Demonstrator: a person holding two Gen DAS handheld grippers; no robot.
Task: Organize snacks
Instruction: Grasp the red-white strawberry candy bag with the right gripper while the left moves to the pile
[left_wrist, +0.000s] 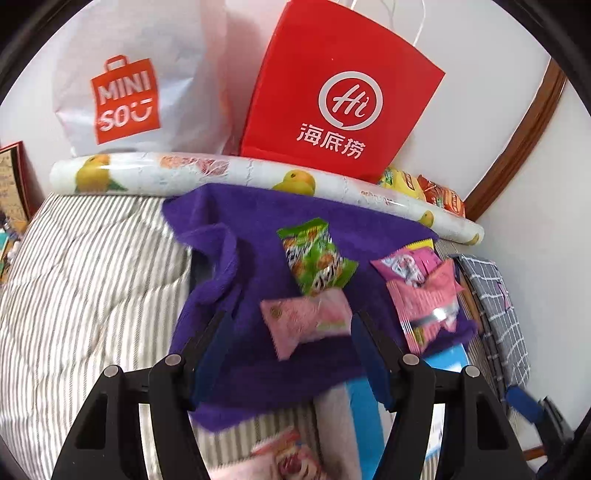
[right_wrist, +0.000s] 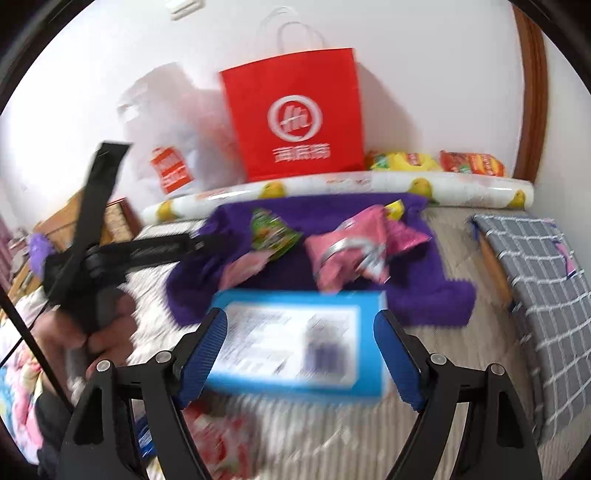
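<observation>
My left gripper (left_wrist: 291, 332): jaws apart, holding nothing, above the fuzzy purple cloth (left_wrist: 236, 266).
My right gripper (right_wrist: 299, 354): jaws wide, empty, the flat blue cardboard box (right_wrist: 295, 339) lying between them untouched.
Snacks: pale pink crinkled packet (left_wrist: 308, 321) between my left fingers; green foil packet (left_wrist: 314, 258) just beyond it; pink foil packets (left_wrist: 421, 291) to the right, all on the cloth.
Behind: red paper bag (left_wrist: 340, 92) against the wall.

wall (left_wrist: 480, 55): white | trim (left_wrist: 517, 147): brown wood | bed cover (left_wrist: 92, 277): grey-white striped
</observation>
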